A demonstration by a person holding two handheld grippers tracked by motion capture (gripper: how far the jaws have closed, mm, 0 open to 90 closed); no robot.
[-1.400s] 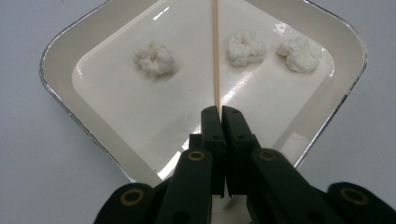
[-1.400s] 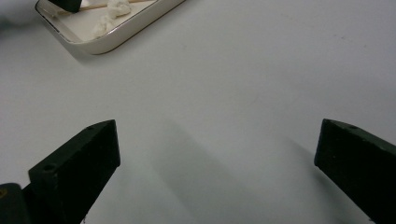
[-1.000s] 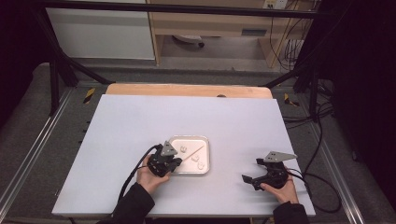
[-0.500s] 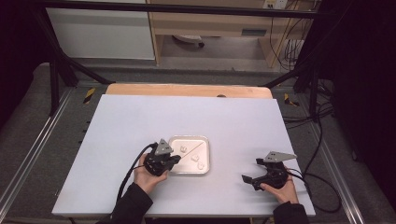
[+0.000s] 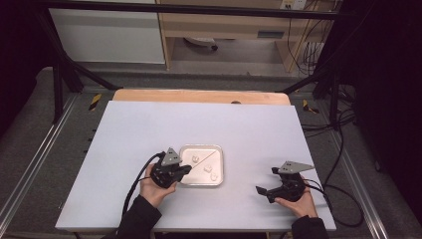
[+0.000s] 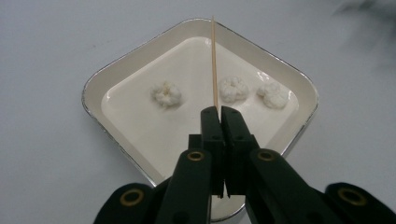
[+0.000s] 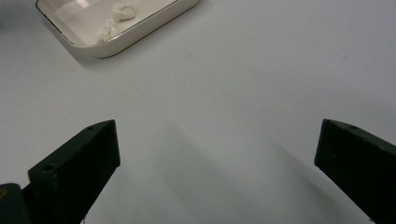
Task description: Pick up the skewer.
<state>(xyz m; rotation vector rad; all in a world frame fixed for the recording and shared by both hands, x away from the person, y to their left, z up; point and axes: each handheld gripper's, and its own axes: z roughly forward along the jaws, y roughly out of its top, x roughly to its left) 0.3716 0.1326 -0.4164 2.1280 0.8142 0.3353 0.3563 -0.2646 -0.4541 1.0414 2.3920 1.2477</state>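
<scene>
left gripper shifted slightly toward tray

Tray sits on table, near the front edge, slightly left of centre. Three lumps lie in the tray, in a rough row. Left gripper at tray's left rim, skewer clamped in it, reaching over the tray between lumps. Right gripper well right of tray, on table.

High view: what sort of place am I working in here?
Probably a lab or recording workstation, not a kitchen: a white table inside a black metal frame, loose cables on the floor beyond, and a small tray as the only prop.
</scene>
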